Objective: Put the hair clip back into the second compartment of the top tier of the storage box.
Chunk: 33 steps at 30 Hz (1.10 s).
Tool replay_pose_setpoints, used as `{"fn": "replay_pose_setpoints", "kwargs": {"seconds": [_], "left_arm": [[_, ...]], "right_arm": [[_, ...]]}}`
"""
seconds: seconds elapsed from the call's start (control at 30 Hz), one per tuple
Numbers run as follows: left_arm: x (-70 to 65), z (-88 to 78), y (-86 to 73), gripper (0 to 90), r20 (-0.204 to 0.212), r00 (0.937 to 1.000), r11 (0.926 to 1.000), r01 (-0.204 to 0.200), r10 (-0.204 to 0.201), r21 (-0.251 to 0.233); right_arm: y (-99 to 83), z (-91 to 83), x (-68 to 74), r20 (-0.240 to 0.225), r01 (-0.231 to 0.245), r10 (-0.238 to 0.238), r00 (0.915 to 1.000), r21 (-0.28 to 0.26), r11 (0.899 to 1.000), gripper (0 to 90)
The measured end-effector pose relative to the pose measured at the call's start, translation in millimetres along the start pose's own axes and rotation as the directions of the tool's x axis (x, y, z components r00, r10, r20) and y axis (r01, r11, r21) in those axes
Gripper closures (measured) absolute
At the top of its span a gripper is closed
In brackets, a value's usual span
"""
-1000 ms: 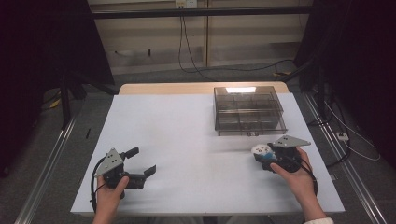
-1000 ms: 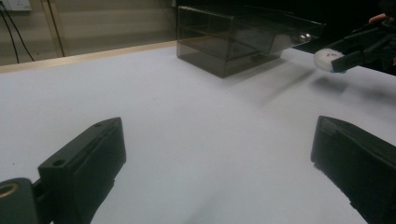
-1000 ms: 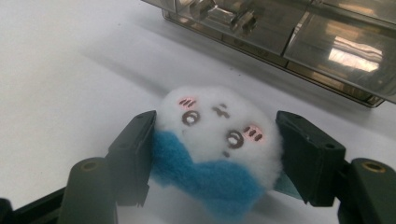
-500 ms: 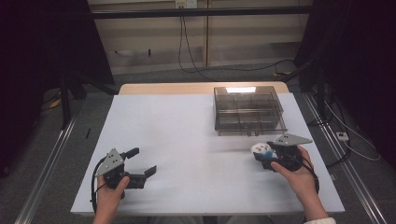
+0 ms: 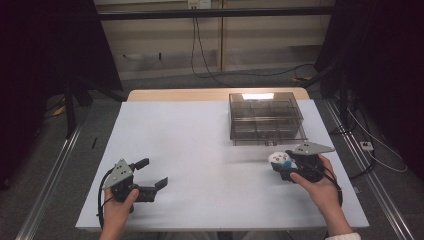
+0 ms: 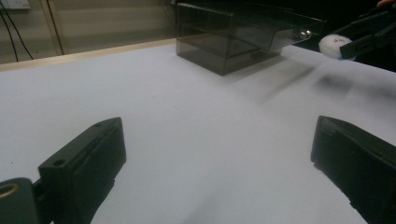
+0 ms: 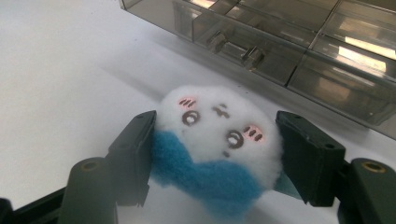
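Note:
A small white plush toy (image 7: 219,140) with a drawn face and a blue scarf sits between the jaws of my right gripper (image 7: 215,149), which is shut on it just above the white table (image 5: 210,145). In the high view the toy (image 5: 278,160) and right gripper (image 5: 285,167) are at the right, in front of a smoky transparent drawer box (image 5: 265,119). My left gripper (image 5: 152,175) stands open at the front left, its jaws wide apart with nothing between them (image 6: 219,158). The left gripper view shows the toy (image 6: 332,45) far off at the upper right.
The drawer box (image 7: 299,42) has small knobs on its drawer fronts facing the toy, close behind it. Dark floor, metal rails and cables surround the table. The wooden far edge (image 5: 215,94) of the table lies beyond the white sheet.
The right gripper with the toy has shifted very slightly; the left gripper has not moved.

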<state>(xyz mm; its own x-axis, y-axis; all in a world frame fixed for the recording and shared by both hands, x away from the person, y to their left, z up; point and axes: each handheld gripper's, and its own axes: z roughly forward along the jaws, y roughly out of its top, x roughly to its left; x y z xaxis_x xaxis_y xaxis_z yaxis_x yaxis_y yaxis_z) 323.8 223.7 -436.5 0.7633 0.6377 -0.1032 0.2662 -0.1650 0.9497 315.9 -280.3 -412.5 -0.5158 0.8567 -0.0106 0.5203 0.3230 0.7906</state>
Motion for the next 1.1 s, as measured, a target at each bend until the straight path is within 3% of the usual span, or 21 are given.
{"fn": "replay_pose_setpoints", "kwargs": {"seconds": [1.1], "left_arm": [[0.6,1.6,0.8,3.5,-0.001,1.0000,1.0000,0.002,-0.002,0.003]], "right_arm": [[12.3,-13.3,-3.9,0.018,0.010,-0.010,0.9998,-0.005,1.000,31.5]]}}
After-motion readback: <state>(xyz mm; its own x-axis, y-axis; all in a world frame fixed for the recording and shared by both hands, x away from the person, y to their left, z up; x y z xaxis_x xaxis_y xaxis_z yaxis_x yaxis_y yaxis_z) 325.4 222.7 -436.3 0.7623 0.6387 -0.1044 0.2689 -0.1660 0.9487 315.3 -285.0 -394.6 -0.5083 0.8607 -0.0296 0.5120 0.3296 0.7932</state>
